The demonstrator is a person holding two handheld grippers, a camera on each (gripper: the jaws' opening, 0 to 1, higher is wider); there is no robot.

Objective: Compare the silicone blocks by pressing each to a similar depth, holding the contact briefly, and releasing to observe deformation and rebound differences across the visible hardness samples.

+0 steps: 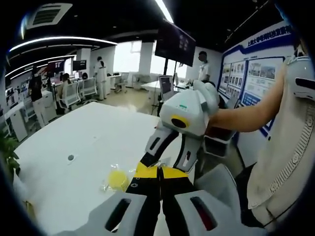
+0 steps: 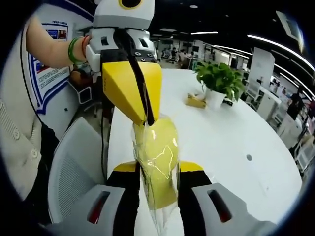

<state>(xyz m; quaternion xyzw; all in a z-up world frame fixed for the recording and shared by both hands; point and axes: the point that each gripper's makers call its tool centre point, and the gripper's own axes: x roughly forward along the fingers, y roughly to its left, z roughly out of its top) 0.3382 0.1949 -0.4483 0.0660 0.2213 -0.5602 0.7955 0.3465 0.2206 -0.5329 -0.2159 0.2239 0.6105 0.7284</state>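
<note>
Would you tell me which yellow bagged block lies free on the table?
The block flat on the white table in the left gripper view; the held block sits between the right gripper's jaws.
</note>
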